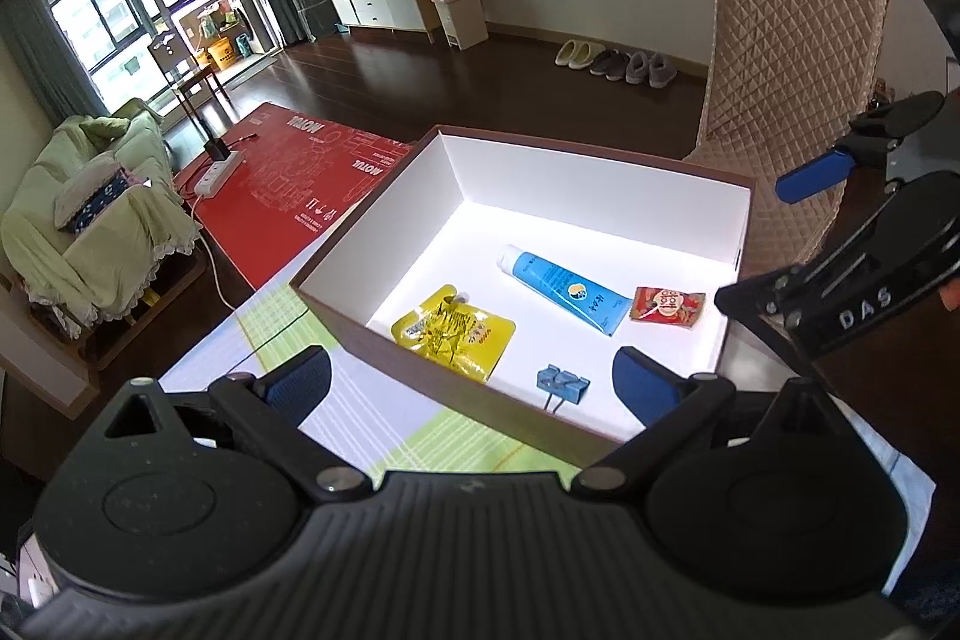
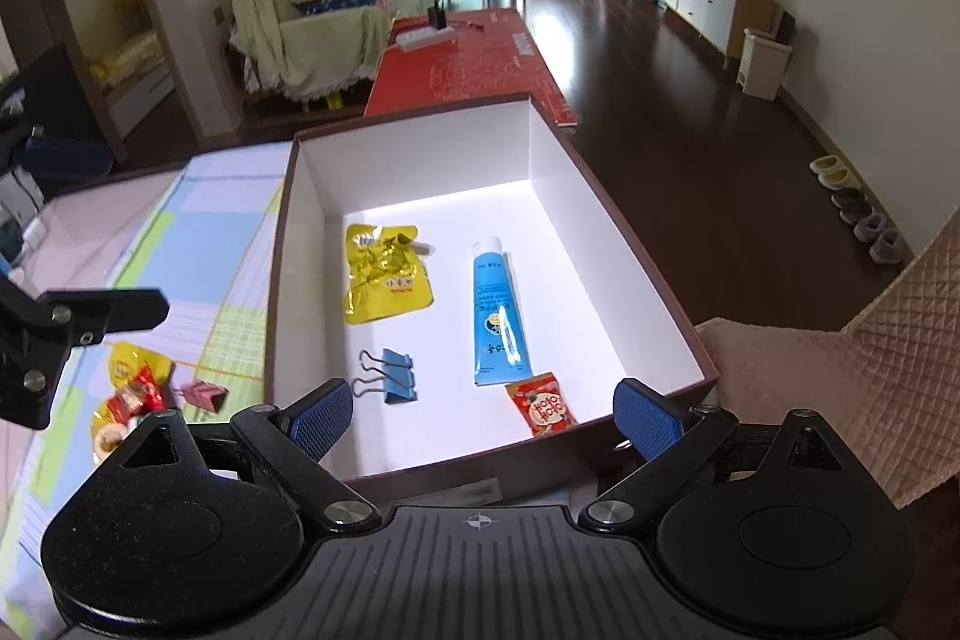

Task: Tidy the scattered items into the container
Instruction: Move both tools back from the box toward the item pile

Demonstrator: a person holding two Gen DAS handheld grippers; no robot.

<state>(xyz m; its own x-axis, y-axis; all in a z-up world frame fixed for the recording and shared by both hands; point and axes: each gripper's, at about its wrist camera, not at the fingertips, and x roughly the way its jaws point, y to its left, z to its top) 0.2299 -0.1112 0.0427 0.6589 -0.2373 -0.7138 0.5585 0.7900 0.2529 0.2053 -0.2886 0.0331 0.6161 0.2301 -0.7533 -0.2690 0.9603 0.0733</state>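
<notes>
The brown box [image 1: 600, 184] with a white inside holds a yellow packet [image 1: 453, 334], a blue tube [image 1: 564, 289], a red snack packet [image 1: 667, 306] and a blue binder clip [image 1: 561, 384]. My left gripper [image 1: 474, 382] hovers open over the box's near wall, empty. My right gripper [image 2: 483, 415] is open and empty above the box [image 2: 277, 280] at its near end, over the red snack packet [image 2: 543, 406]. Left of the box, on the cloth, lie yellow and red packets [image 2: 129, 388] and a pink binder clip [image 2: 207, 395].
A checkered cloth [image 2: 180, 244] covers the table. A quilted chair back [image 2: 870, 352] stands close to the box's right side. Beyond the box lie a red board [image 2: 468, 64], a covered sofa [image 2: 324, 10] and open dark floor [image 2: 690, 100].
</notes>
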